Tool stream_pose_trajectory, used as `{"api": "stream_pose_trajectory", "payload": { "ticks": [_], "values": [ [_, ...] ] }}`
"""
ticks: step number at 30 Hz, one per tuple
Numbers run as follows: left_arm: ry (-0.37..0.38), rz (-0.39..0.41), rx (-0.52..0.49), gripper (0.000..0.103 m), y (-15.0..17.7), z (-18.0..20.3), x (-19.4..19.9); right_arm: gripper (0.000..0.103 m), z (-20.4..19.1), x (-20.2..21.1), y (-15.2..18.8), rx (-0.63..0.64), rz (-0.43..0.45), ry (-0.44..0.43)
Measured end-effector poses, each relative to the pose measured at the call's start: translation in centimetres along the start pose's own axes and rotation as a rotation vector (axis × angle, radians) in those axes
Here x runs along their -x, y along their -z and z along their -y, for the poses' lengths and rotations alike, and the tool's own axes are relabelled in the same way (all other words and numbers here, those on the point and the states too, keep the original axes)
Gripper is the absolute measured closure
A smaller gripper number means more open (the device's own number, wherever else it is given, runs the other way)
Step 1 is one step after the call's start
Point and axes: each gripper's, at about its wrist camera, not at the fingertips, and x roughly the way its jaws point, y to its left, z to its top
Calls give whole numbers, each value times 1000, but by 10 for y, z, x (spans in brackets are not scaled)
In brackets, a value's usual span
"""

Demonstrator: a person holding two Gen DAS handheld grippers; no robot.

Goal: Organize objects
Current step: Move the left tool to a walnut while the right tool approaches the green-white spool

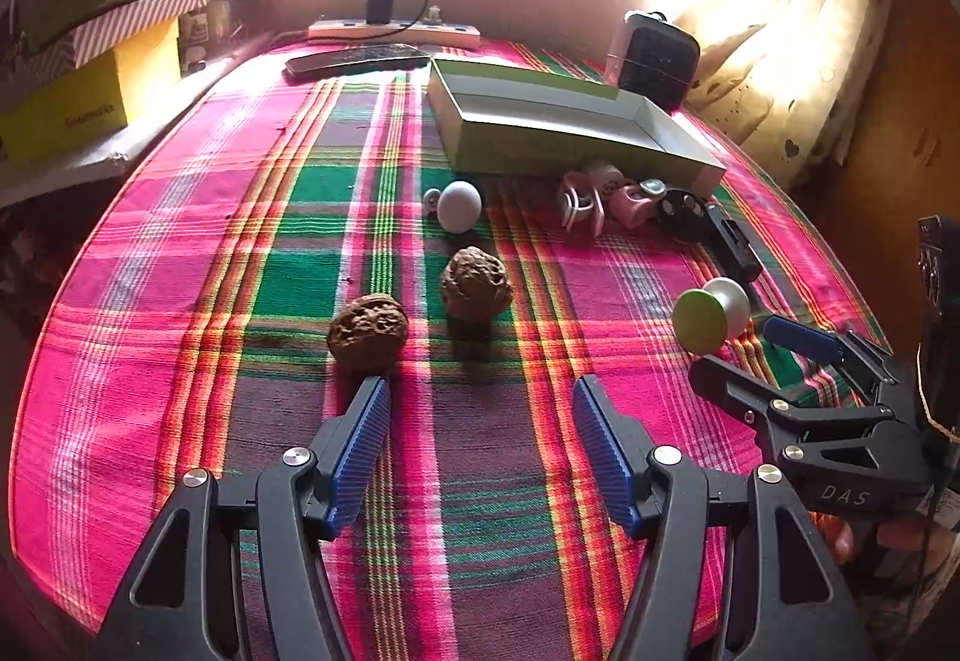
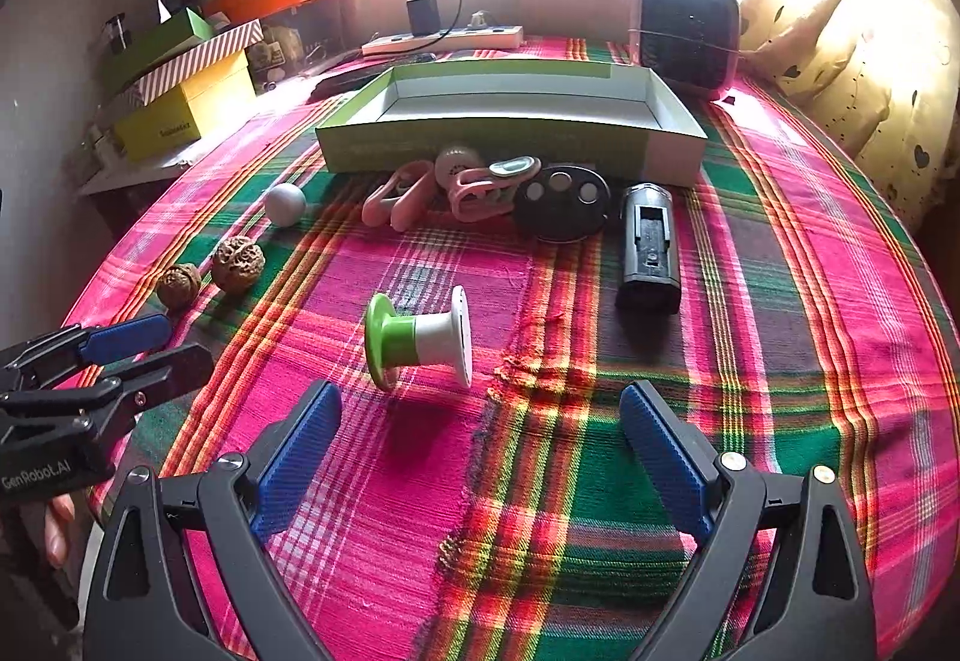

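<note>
My left gripper [image 1: 480, 391] is open and empty, just short of two brown walnuts [image 1: 368, 332] [image 1: 476, 284] on the plaid cloth. A white ball [image 1: 459, 205] lies beyond them. My right gripper [image 2: 480, 403] is open and empty, just behind a green-and-white spool [image 2: 420, 340] lying on its side. Pink clips [image 2: 414, 190], a black oval fob [image 2: 561, 202] and a black-grey device [image 2: 649, 247] lie in front of an open, empty green-and-white box [image 2: 510, 144]. The right gripper also shows in the left wrist view [image 1: 756, 349], beside the spool [image 1: 711, 311].
A black heater [image 2: 687, 33] stands at the back right. A power strip with charger [image 2: 444, 38] and a phone [image 1: 357, 59] lie at the back. Stacked boxes [image 2: 186, 78] sit on a shelf to the left. A curtain [image 2: 870, 60] hangs on the right.
</note>
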Motion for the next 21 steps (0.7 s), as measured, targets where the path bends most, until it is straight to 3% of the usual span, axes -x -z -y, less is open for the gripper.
{"api": "stream_pose_trajectory", "payload": {
  "ticks": [14, 16, 21],
  "values": [
    [30, -5, 44, 41, -14, -15, -2, 14, -1, -8, -9, -4, -11, 38],
    [-18, 8, 29, 41, -17, -18, -2, 15, 0, -8, -9, -12, -10, 46],
    [-20, -10, 57, 41, -19, -33, -8, 16, -1, -9, -9, -13, -9, 61]
  ]
}}
